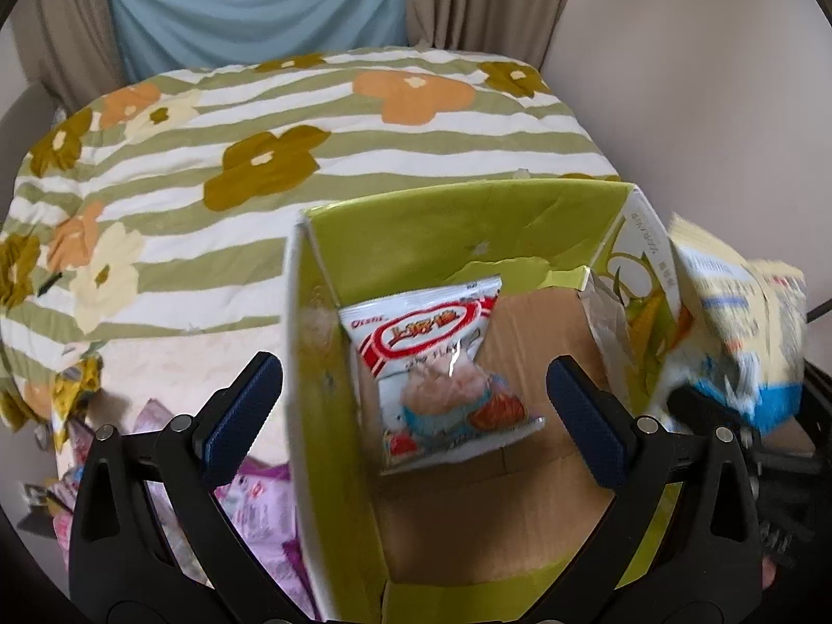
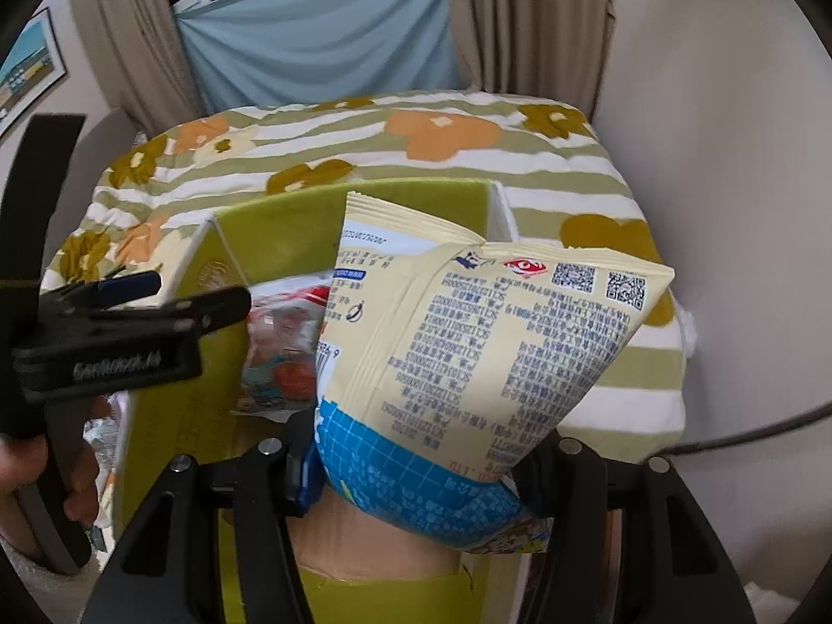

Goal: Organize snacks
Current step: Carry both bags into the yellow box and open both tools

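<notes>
Both cameras ride the grippers and tilt steeply down, close over the box (image 1: 468, 218) on the bed (image 1: 208, 166). The left one looks straight into it; the right one stands beside it, its sight half blocked by a yellow bag (image 2: 494, 333). Both catch bed, curtains (image 2: 322, 41) and wall.

Black left gripper (image 1: 416, 405), blue-padded jaws, silver screws

Open-topped green box (image 1: 457, 218) on the bed (image 1: 260, 119), bare cardboard floor right of the leaning red-and-white snack bag (image 1: 442, 364), tall walls all round (left wall between the left gripper's (image 1: 416, 405) wide fingers), cream chip bag (image 2: 489, 333) overhanging the right side.
</notes>
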`<state>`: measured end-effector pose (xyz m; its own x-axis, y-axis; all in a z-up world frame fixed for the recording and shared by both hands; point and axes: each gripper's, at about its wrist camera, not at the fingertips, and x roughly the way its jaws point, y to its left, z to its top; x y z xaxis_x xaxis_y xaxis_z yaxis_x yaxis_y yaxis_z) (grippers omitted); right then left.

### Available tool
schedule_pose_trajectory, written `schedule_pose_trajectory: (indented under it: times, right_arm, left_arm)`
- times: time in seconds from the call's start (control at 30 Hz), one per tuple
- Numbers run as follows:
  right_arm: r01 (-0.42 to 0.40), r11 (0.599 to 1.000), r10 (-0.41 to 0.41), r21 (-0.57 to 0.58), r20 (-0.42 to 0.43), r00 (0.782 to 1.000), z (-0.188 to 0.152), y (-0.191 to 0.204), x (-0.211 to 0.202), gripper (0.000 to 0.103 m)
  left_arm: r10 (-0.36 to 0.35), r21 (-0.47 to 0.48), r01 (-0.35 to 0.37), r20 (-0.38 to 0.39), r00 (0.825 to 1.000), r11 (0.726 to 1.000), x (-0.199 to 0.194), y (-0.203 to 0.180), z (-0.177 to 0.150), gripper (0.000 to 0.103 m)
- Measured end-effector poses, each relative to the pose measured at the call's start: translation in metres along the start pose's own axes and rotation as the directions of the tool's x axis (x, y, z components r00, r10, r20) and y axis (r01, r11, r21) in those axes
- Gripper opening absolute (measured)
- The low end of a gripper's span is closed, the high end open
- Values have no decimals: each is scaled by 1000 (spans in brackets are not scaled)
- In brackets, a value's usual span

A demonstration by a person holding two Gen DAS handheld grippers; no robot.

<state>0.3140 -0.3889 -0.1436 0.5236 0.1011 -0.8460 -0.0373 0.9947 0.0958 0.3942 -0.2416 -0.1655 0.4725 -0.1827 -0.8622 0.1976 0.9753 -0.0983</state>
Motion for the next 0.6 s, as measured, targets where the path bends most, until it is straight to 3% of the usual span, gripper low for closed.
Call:
schedule_pose_trajectory:
  times: [0.33, 0.4, 0.47, 0.6]
  right_arm:
    - [-73, 996, 69, -50, -65, 995, 31, 9, 38, 54]
    - [-81, 995, 76, -58, -76, 994, 33, 13, 47, 62]
    - [-90, 994, 85, -59, -80, 993, 31, 16, 50, 97]
    - [-57, 996, 55, -66, -29, 998, 24, 16, 40, 101]
  left_arm:
    - [-14, -50, 15, 12, 1000, 999, -25, 23, -17, 101]
    - [-11, -59, 12, 9, 1000, 998, -25, 28, -18, 101]
    - [-17, -71, 18, 9, 1000, 997, -24, 32, -20, 101]
    - [-32, -88, 33, 8, 999, 996, -24, 38, -25, 101]
